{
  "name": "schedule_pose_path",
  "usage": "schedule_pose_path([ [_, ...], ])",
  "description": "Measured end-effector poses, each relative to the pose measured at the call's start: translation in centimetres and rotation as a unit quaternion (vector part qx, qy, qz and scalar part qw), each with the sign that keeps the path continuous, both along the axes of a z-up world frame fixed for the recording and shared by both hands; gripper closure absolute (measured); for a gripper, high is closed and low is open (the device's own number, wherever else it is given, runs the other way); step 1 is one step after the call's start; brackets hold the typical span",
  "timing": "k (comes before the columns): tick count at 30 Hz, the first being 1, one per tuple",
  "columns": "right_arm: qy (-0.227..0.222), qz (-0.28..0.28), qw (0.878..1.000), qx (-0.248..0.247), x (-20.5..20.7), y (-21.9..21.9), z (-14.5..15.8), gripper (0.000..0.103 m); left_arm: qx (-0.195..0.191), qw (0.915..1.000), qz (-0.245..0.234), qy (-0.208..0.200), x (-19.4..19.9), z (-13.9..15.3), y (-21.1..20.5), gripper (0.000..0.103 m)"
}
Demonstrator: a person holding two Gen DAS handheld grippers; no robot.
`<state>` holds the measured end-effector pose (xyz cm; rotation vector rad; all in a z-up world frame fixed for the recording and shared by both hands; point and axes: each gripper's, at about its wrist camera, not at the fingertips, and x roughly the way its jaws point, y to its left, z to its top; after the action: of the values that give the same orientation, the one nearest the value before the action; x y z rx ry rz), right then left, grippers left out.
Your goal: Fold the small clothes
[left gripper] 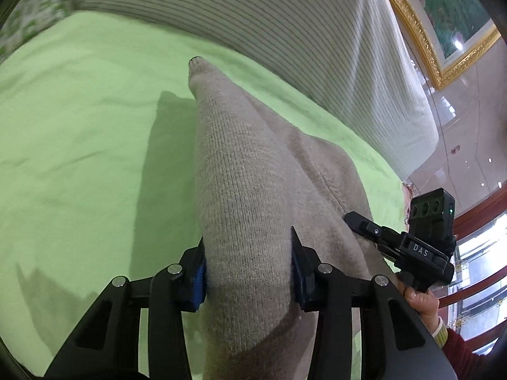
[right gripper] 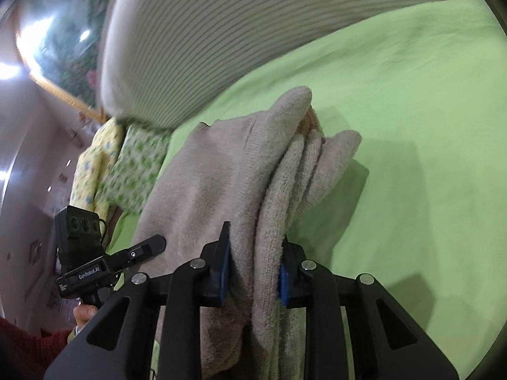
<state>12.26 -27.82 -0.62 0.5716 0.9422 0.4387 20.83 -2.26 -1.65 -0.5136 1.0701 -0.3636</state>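
A beige knit garment (left gripper: 247,190) is held up above the green bed sheet (left gripper: 79,126). My left gripper (left gripper: 248,272) is shut on one part of it, cloth bunched between the blue pads. My right gripper (right gripper: 255,269) is shut on another part of the same beige garment (right gripper: 221,174), whose folded layers hang over the sheet (right gripper: 412,110). The right gripper also shows in the left wrist view (left gripper: 364,221), close at the right. The left gripper also shows in the right wrist view (right gripper: 149,247), close at the left.
A large striped white pillow (left gripper: 285,31) lies along the far side of the bed, also in the right wrist view (right gripper: 206,41). Yellow and green patterned cloths (right gripper: 120,164) lie at the bed's left edge. A gold-framed picture (left gripper: 443,31) hangs on the wall.
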Motion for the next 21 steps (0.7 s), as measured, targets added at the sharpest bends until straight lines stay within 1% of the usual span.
schedule_pose_path([
  [4, 0.010, 0.027, 1.000, 0.004, -1.5, 3.5, -1.3, 0.078, 0.001, 0.9999, 0.009, 0.009, -3.1, -0.3, 2.0, 0.061],
  [7, 0.019, 0.035, 0.999, -0.001, -2.3, 4.5, -2.2, 0.078, 0.003, 0.9999, 0.004, 0.011, -4.9, -1.2, 3.4, 0.061],
  [10, 0.026, 0.036, 0.999, -0.020, -2.3, 5.0, -3.0, 0.078, 0.010, 0.9997, -0.008, 0.019, -5.5, -2.7, 3.4, 0.061],
  [12, 0.036, 0.035, 0.998, -0.044, -2.3, 5.1, -3.7, 0.077, 0.014, 0.9994, -0.013, 0.028, -5.7, -3.8, 3.2, 0.059],
  [13, 0.040, 0.034, 0.997, -0.060, -2.4, 4.9, -4.1, 0.076, 0.015, 0.9994, -0.016, 0.027, -5.7, -4.1, 3.0, 0.057],
  [14, 0.042, 0.033, 0.997, -0.064, -2.3, 4.8, -4.5, 0.075, 0.017, 0.9994, -0.017, 0.024, -5.5, -4.2, 2.7, 0.053],
  [16, 0.043, 0.022, 0.997, -0.060, -2.4, 4.3, -4.7, 0.068, 0.024, 0.9992, -0.016, 0.026, -5.4, -4.4, 2.7, 0.048],
  [17, 0.042, 0.012, 0.997, -0.069, -2.4, 4.0, -4.7, 0.058, 0.027, 0.9992, -0.015, 0.027, -5.4, -4.5, 2.7, 0.045],
  [18, 0.041, 0.004, 0.996, -0.077, -2.5, 3.9, -4.6, 0.051, 0.032, 0.9990, -0.014, 0.027, -5.5, -4.4, 2.7, 0.044],
  [20, 0.039, -0.009, 0.996, -0.080, -2.5, 3.7, -4.3, 0.050, 0.043, 0.9986, -0.009, 0.028, -5.6, -4.5, 2.6, 0.038],
  [21, 0.038, -0.016, 0.996, -0.080, -2.7, 3.5, -4.0, 0.050, 0.044, 0.9986, -0.008, 0.028, -5.8, -4.5, 2.7, 0.038],
])
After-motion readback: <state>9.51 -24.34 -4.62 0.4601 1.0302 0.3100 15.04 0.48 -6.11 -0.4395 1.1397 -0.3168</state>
